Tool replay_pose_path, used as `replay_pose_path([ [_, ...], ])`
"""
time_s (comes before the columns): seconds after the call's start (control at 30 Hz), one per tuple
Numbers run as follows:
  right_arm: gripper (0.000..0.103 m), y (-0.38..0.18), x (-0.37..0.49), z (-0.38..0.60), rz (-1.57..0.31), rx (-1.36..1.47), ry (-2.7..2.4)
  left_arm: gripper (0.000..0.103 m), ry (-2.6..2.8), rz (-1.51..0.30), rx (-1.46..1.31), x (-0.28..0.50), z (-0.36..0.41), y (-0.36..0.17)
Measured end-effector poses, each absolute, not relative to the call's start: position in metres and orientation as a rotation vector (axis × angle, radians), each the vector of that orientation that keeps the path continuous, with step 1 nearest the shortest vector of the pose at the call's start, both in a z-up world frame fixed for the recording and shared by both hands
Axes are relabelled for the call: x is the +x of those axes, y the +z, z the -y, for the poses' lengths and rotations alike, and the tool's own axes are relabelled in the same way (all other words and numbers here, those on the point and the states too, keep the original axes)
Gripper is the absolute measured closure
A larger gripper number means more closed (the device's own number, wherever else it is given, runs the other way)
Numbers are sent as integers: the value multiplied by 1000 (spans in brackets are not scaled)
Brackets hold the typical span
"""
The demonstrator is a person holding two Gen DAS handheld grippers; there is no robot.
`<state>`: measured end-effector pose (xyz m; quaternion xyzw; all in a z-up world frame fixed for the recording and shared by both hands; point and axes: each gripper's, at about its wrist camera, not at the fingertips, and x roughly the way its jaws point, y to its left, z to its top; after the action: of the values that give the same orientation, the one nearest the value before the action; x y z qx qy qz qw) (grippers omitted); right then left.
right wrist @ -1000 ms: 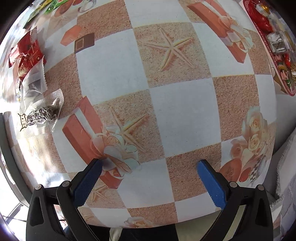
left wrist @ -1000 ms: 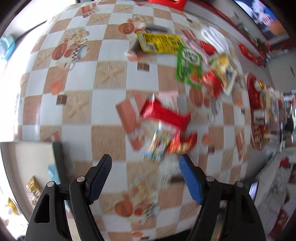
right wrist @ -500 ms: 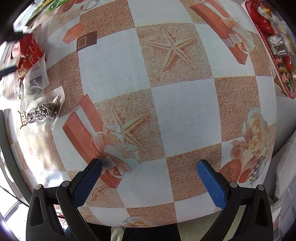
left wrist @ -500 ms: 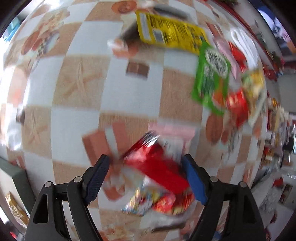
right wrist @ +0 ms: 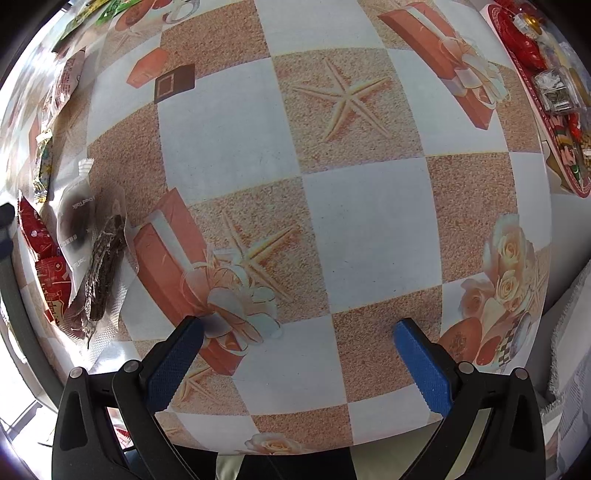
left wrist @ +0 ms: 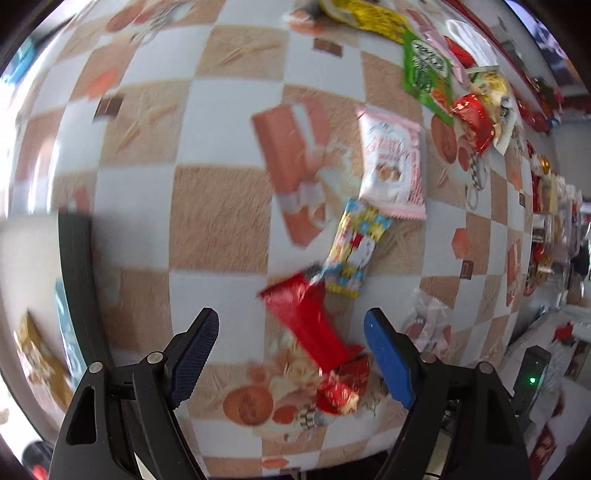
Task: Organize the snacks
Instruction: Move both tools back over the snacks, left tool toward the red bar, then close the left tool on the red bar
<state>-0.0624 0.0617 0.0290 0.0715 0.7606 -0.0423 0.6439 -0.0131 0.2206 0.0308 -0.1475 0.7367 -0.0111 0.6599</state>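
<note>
My left gripper (left wrist: 291, 332) is open, low over a long red snack packet (left wrist: 308, 325) that lies between its fingers on the checked tablecloth. A small red foil snack (left wrist: 341, 387) lies just below it. A yellow and blue packet (left wrist: 356, 249) and a pink and white packet (left wrist: 393, 168) lie beyond. My right gripper (right wrist: 297, 341) is open and empty over bare tablecloth. A clear packet with a dark snack (right wrist: 103, 266) and red packets (right wrist: 48, 258) lie at its far left.
A green packet (left wrist: 426, 75), a yellow packet (left wrist: 364, 14) and more snacks lie far right in the left wrist view. A dark-rimmed box (left wrist: 75, 280) with snacks inside sits at the left. A red tray (right wrist: 535, 92) of sweets is at the right wrist view's upper right.
My left gripper has swung and dropped toward the red packet, which now lies between its fingers, turned differently. The box at the left has come back into view. The right gripper has barely moved.
</note>
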Motion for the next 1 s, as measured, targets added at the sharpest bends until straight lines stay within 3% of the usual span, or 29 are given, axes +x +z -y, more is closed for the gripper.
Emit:
replay_pose_path([
  [0.23,0,29,-62,-61,-1727,167,-102,19,68,-1695,-410,-26,-210,6],
  [0.53,0,30,-67,-63,-1706,158,-97,14,90,-1666,-90,-32,-144,-4],
  [0.67,0,31,-65,-63,-1716,157,-94,18,67,-1665,-62,-48,-118,-3],
  [0.77,0,31,-65,-63,-1713,156,-95,41,40,-1653,-38,-57,-114,4],
  [0.83,0,31,-64,-63,-1711,156,-95,77,12,-1640,-6,-57,-115,10],
  [1.0,0,32,-64,-63,-1707,156,-95,79,-7,-1661,-28,-79,-135,8],
])
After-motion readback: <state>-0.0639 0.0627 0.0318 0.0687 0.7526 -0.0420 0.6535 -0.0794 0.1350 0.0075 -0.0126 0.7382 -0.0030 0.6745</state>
